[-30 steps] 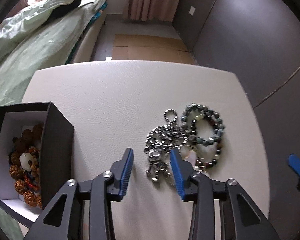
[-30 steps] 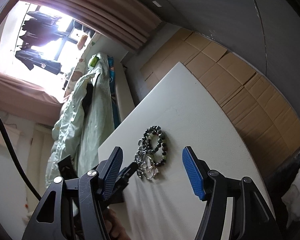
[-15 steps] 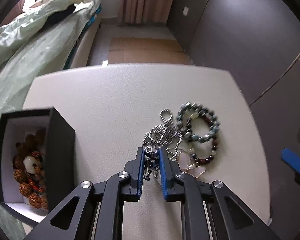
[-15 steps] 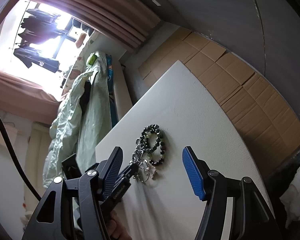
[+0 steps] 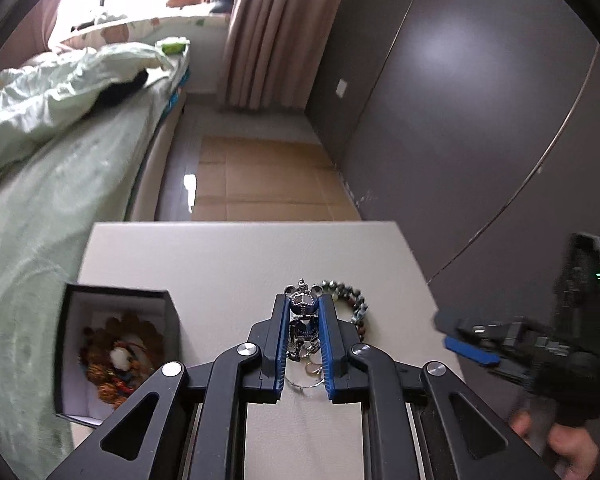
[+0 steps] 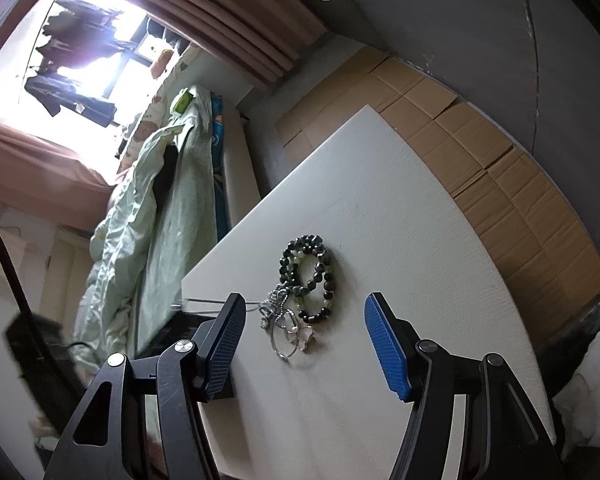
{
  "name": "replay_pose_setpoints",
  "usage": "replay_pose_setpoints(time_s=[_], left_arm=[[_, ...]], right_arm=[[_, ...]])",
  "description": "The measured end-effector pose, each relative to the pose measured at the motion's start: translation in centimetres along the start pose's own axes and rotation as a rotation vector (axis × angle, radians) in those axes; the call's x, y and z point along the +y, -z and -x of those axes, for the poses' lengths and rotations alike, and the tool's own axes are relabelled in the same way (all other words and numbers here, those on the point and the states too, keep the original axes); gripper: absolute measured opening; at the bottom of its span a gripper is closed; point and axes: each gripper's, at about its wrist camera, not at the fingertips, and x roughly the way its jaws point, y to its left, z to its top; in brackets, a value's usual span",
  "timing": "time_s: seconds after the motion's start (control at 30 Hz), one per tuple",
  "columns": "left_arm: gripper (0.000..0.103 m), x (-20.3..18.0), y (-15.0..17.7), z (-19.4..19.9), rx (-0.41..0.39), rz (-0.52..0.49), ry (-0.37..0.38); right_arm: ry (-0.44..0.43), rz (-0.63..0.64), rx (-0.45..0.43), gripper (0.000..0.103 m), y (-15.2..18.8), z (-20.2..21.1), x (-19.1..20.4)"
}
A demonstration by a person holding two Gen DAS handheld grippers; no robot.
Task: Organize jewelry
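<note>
My left gripper [image 5: 303,312] is shut on a silver bear-shaped pendant [image 5: 303,307] of a chain necklace and holds it above the white table [image 5: 228,264]. Its silver chain [image 6: 274,304] trails on the table in the right wrist view. Beaded bracelets [image 5: 354,304] lie just beyond and right of it; they also show in the right wrist view [image 6: 314,272]. A black box [image 5: 112,344] with brown bead jewelry inside stands at the left. My right gripper [image 6: 302,344] is open and empty, hovering near the bracelets and a silver ring [image 6: 288,338].
A bed with green bedding [image 5: 48,152] runs along the table's left side. Cardboard sheets [image 5: 260,176] cover the floor beyond the table. A dark wall [image 5: 480,120] stands at the right. The right gripper shows at the right edge of the left wrist view [image 5: 540,344].
My left gripper closed on the pendant and has lifted it up off the table, tilting the view toward the room. The right gripper has stayed open in about the same place.
</note>
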Motion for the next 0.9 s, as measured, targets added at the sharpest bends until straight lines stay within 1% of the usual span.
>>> replay_pose_setpoints(time_s=[0.17, 0.27, 0.33, 0.4, 0.43, 0.47, 0.5, 0.67, 0.8, 0.9], left_arm=[[0.015, 0.6, -0.8, 3.1, -0.064, 0.008, 0.003], [0.015, 1.1, -1.2, 5.2, -0.116, 0.02, 0.006], [0.015, 1.3, -1.4, 6.4, -0.154, 0.027, 0.009], [0.015, 1.4, -1.6, 7.5, -0.184, 0.035, 0.018], [0.015, 1.6, -1.6, 7.8, -0.193, 0.038, 0.022], [0.015, 1.6, -1.6, 8.2, -0.206, 0.043, 0.025], [0.015, 1.7, -1.6, 8.4, -0.215, 0.046, 0.025], [0.015, 2.4, -1.6, 8.8, -0.222, 0.068, 0.048], [0.015, 2.9, -1.7, 9.5, -0.237, 0.077, 0.062], [0.015, 3.3, -1.7, 9.9, -0.245, 0.079, 0.072]], right_arm=[[0.02, 0.026, 0.046, 0.062, 0.1, -1.6, 0.5], [-0.011, 0.045, 0.076, 0.062, 0.8, -2.6, 1.4], [-0.03, 0.062, 0.088, 0.058, 1.3, -3.1, 2.0], [-0.034, 0.071, 0.111, 0.047, 1.8, -3.7, 2.3], [-0.041, 0.062, 0.133, 0.044, 2.2, -4.2, 2.2], [-0.045, 0.055, 0.143, 0.037, 2.4, -4.5, 2.2], [-0.05, 0.043, 0.158, 0.032, 2.7, -4.8, 2.0], [-0.056, -0.002, 0.193, 0.029, 3.8, -6.0, 1.5], [-0.063, -0.031, 0.224, 0.029, 4.6, -7.2, 1.3], [-0.045, -0.041, 0.239, 0.028, 5.0, -8.3, 1.3]])
